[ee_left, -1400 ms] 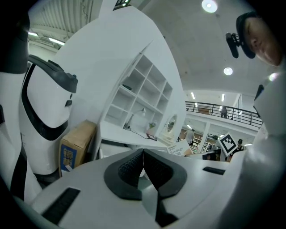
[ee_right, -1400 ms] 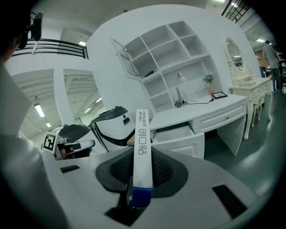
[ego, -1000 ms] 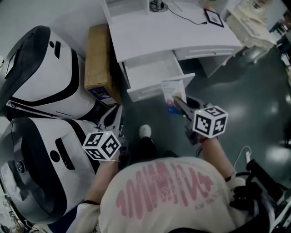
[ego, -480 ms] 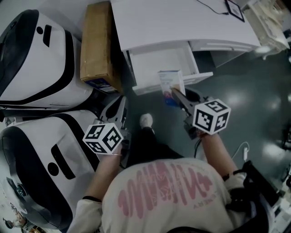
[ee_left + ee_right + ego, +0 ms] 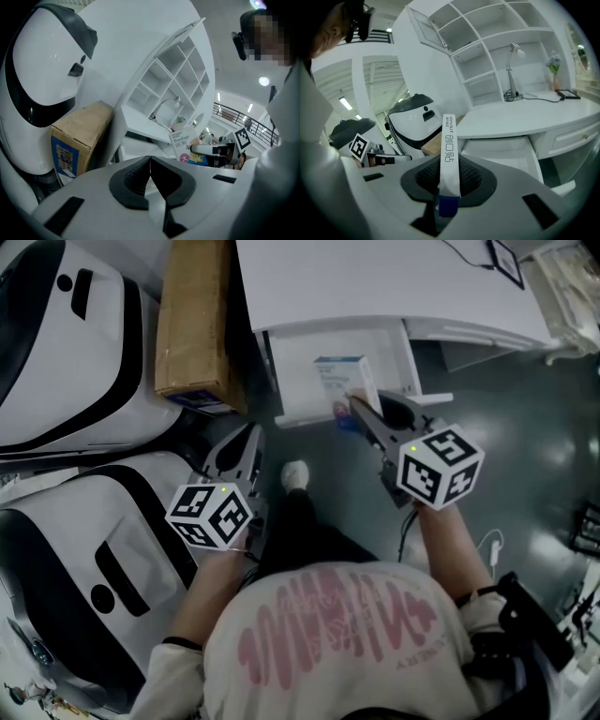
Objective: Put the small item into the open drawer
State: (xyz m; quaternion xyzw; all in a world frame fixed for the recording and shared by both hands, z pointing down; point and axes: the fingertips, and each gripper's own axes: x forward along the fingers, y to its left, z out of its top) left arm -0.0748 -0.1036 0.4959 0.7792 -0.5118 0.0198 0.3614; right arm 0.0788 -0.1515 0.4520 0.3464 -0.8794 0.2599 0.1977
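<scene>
Drawer (image 5: 298, 367): pulled out from under the worktop's (image 5: 375, 282) front edge, front panel toward you.
Room: dark floor (image 5: 525, 427) stretches right of the drawer. A cardboard box (image 5: 192, 324) stands just left of it, with white machine housings (image 5: 66, 343) further left.
Bandage box (image 5: 342, 381): over the drawer's right front corner, standing on its narrow edge. Its long axis runs away from you toward the drawer's back, blue end nearest you.
Right claw (image 5: 356, 407): your arm reaches forward and the pads are clamped on the bandage box's near end.
Left claw (image 5: 239, 451): held low beside the housings, aimed at the cardboard box, jaws together with nothing between.
</scene>
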